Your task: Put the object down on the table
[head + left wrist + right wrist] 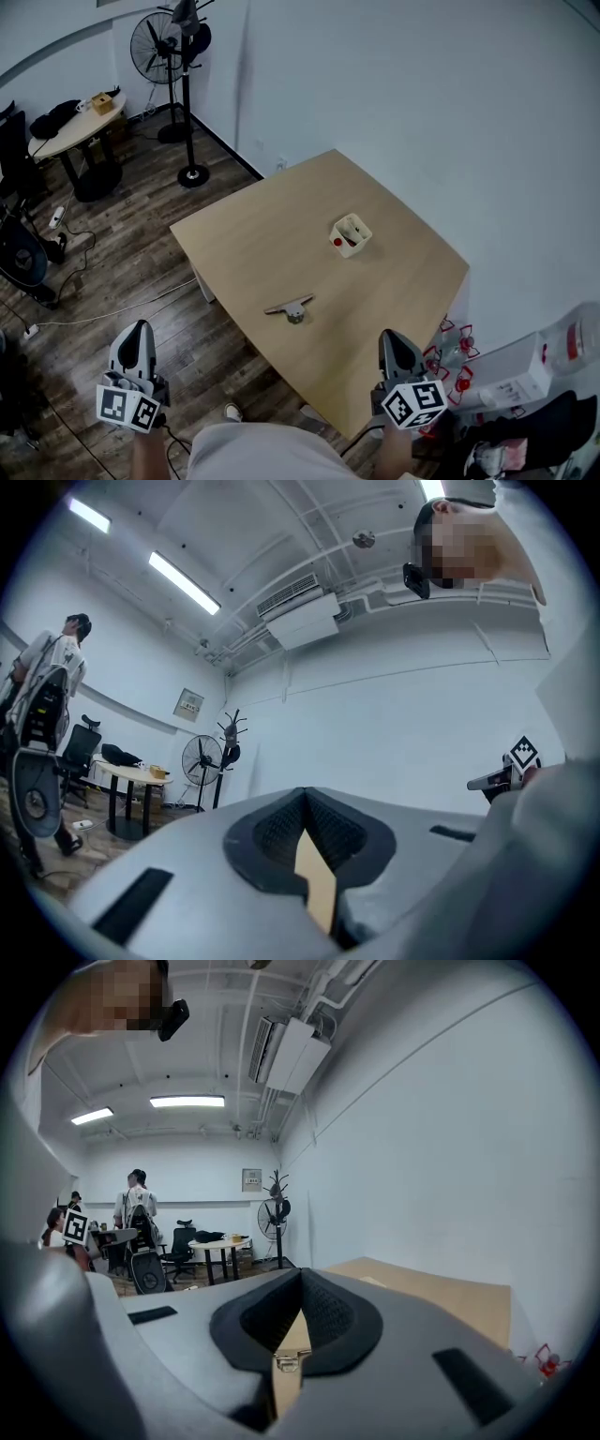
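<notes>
Hanging near the front edge of the table [272,244], left gripper [139,328] and right gripper [393,337] are both pressed together, empty.

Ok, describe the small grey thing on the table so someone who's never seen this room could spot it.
Start at the large light wooden table. Toward its near edge lies a small grey T-shaped piece. It is low and flat on the wood, unlike the white open box farther back, the only other thing there.

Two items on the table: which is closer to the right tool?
The flat grey T-shaped piece; the white box with items in it sits well beyond it.
</notes>
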Demonstrator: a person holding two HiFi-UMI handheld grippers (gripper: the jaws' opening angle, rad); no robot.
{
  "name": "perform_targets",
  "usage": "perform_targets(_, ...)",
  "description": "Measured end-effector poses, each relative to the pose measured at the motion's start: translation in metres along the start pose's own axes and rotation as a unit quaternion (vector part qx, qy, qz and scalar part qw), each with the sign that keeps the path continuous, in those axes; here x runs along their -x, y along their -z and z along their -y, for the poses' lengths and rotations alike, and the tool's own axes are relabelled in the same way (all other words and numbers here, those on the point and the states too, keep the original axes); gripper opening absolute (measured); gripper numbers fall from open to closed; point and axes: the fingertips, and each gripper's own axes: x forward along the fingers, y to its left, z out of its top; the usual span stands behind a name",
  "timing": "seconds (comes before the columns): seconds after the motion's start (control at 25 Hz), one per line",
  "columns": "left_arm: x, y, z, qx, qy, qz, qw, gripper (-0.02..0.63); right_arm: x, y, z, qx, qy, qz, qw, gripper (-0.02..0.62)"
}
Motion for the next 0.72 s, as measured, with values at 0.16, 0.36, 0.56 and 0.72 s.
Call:
perform_targets(0.16, 0.004, 0.004, 0.004, -0.006, 0.003, -0.003, 1.0, 0.005, -0.005, 0.0, -0.006, 0.0, -0.006, 0.002, 1.0, -0.002)
perform_targets(0.36, 0.006, -0.007, 0.001, -0.014, 0.001, 0.007, 0.9999, 0.005, -0.011, -0.005, -0.018, 0.005, -0.021, 0.009, 1.0, -0.002)
perform_targets(0.56, 0.006, -0.01, 0.004, -0.016, 0.008, 0.01, 0.9998, 0.005, -0.013, -0.007, -0.026, 0.006, -0.031, 0.012, 0.999, -0.002)
perform_targets(0.72, 0.002, -0.008, 0.01, -0.017, 0.018, 0.007, 0.9997, 0.006, -0.014, -0.008, -0.029, 0.007, -0.034, 0.013, 0.999, -0.002)
